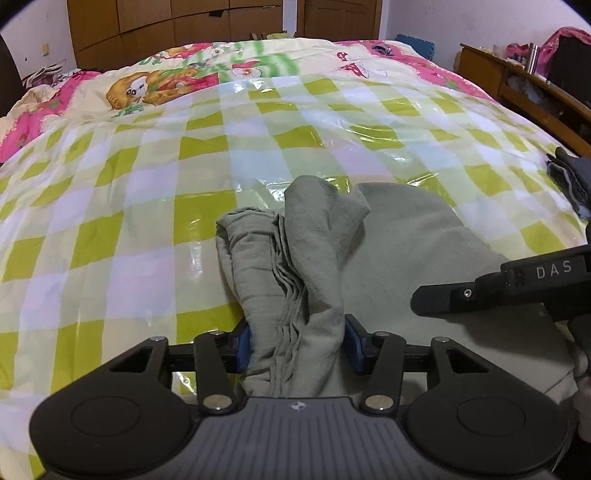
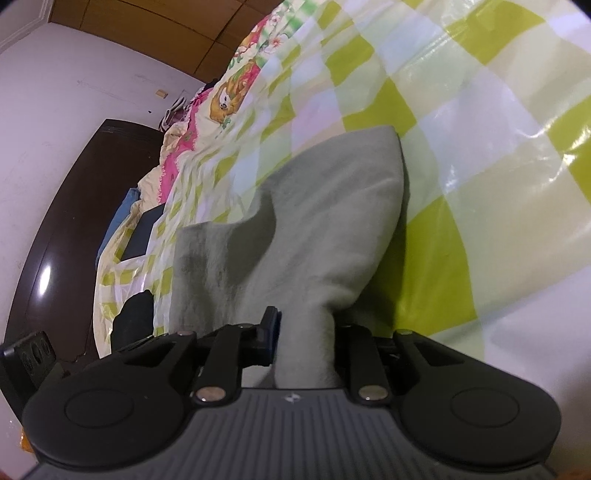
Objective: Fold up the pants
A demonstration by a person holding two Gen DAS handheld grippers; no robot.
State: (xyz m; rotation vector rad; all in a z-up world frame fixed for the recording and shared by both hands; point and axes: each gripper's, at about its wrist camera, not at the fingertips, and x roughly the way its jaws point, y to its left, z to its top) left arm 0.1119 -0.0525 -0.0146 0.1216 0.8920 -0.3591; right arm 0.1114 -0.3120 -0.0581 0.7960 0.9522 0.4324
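Grey-green pants [image 1: 314, 236] lie on a green-and-white checked plastic sheet [image 1: 147, 184] spread over a bed. In the left wrist view a bunched, pleated part of them runs up between the blue pads [image 1: 243, 345] of my left gripper [image 1: 299, 345], which is shut on the bundle. A flatter part of the pants spreads to the right, and a black finger [image 1: 450, 297] of the other gripper reaches in over it. In the right wrist view my right gripper [image 2: 306, 332] is shut on a narrow fold of the pants [image 2: 332, 221], lifted a little above the sheet [image 2: 480, 147].
A cartoon-print quilt [image 1: 147, 88] with pink edges covers the far half of the bed. Dark grey cloth [image 1: 570, 181] lies at the right edge. A wooden shelf [image 1: 517, 85] holding clutter stands on the right, and wardrobes [image 1: 147, 22] at the back. A dark brown board [image 2: 74, 203] stands beside the bed.
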